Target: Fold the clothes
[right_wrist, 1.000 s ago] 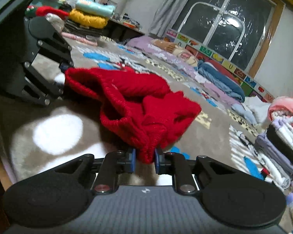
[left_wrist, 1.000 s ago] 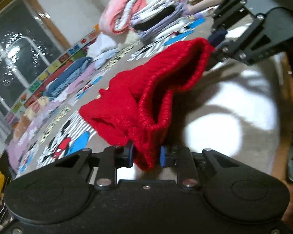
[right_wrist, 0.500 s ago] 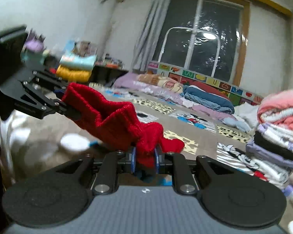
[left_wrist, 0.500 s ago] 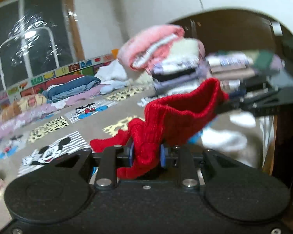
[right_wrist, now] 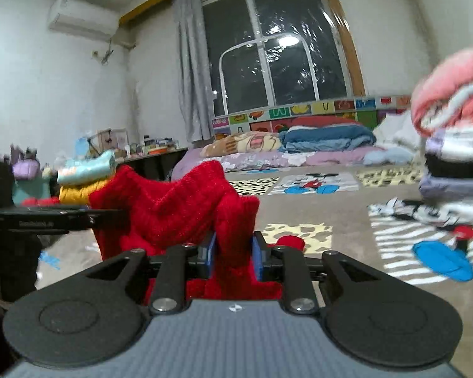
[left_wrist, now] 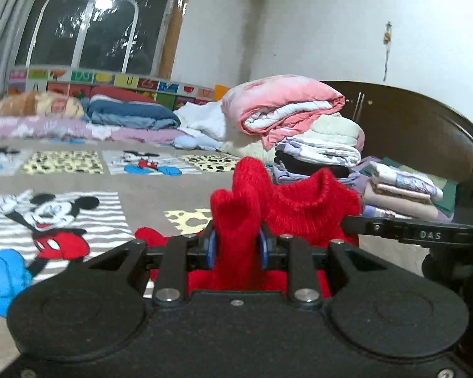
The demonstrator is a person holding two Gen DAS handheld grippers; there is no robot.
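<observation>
A bedroom seen low from two handheld grippers. A wide bed cover point(left_wrist: 160, 186) printed with cartoon mouse panels and spotted yellow squares fills the lower middle of both views. Behind it a dark window point(right_wrist: 280, 47) with a grey curtain point(right_wrist: 194, 72) takes up the far wall. To the right in the left wrist view stands a tall stack of folded bedding point(left_wrist: 302, 132), topped by a pink quilt, in front of a dark wooden headboard point(left_wrist: 410, 119). A rolled blue blanket point(left_wrist: 132, 115) lies along the far edge of the bed.

A red knitted garment point(left_wrist: 302, 211) hangs lifted off the bed cover, stretched between the two grippers, with one end trailing down toward the cover. The left gripper point(left_wrist: 236, 249) has its fingers closed tightly on a bunched fold of the red knit. The right gripper point(right_wrist: 233, 255) has its fingers pinched the same way on another fold of it.
</observation>
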